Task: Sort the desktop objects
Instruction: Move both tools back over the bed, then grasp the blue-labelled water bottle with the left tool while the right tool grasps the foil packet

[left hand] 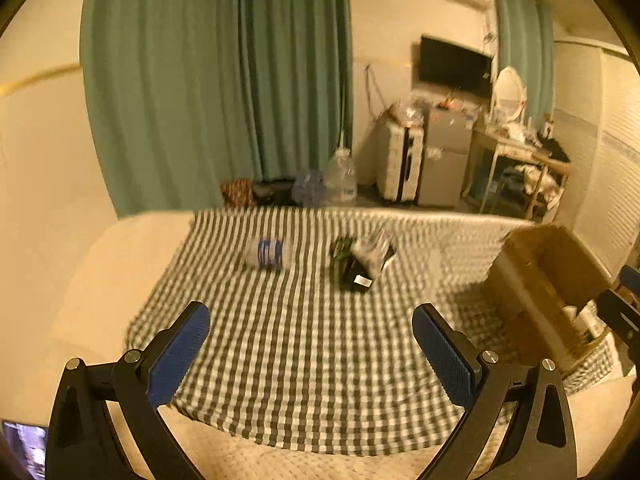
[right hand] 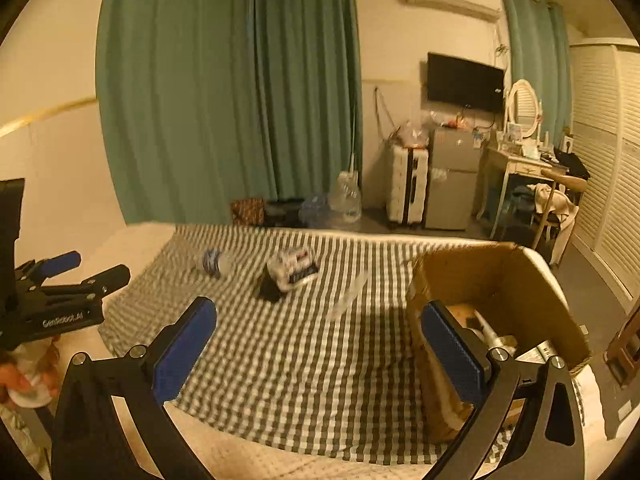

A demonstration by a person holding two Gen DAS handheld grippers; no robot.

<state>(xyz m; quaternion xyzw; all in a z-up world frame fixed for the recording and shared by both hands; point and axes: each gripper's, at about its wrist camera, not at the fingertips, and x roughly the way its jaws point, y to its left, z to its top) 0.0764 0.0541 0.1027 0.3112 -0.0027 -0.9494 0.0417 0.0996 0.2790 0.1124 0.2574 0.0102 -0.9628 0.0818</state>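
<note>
A bed (left hand: 100, 272) fills the lower part of both views, and a green and white checked cloth (left hand: 304, 352) is spread over most of it. At the right edge of the cloth stands an open cardboard box (right hand: 500, 280), with some items inside that are too unclear to name.

Both tongs hang above the near side of the cloth. The left tongs (left hand: 311, 340) are wide apart with nothing between the blue pads. The right tongs (right hand: 320, 338) are also wide and hold nothing; their right finger is in front of the box.

In the middle of the cloth lies a small pile of packets (left hand: 362, 260), dark and white, blurred. To the left of it, apart, a plastic bottle (left hand: 267, 254) with a blue label lies on its side.
</note>
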